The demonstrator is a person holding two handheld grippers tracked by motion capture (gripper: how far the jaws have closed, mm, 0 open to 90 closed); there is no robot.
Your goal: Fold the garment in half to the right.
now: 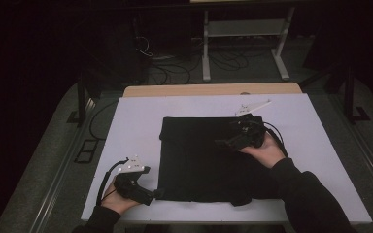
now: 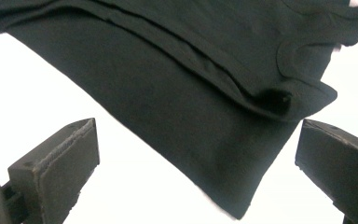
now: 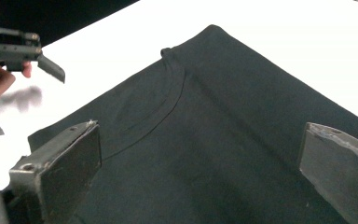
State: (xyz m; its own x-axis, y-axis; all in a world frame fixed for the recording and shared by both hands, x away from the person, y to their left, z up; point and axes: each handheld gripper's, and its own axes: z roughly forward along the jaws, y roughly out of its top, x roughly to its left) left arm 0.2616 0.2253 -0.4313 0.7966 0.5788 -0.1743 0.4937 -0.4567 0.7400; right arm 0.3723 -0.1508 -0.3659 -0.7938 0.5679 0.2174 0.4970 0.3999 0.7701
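A black folded garment (image 1: 199,160) lies flat on the middle of the white table (image 1: 136,121). My left gripper (image 1: 156,194) is low at the garment's near left corner, open. In the left gripper view that corner (image 2: 177,107) lies between and just ahead of the wide-apart jaws of my left gripper (image 2: 198,135), with folded layers and a collar edge behind it. My right gripper (image 1: 223,143) hovers over the garment's far right part, open. In the right gripper view my right gripper (image 3: 200,130) looks down on the cloth (image 3: 223,140) and a curved collar seam (image 3: 168,98).
A small white object (image 1: 252,107) lies on the table just beyond the garment's far right corner. A wooden edge (image 1: 213,90) borders the table's far side. On the dark floor beyond are cables (image 1: 175,68) and a white frame (image 1: 206,48). The left gripper (image 3: 46,65) appears far off.
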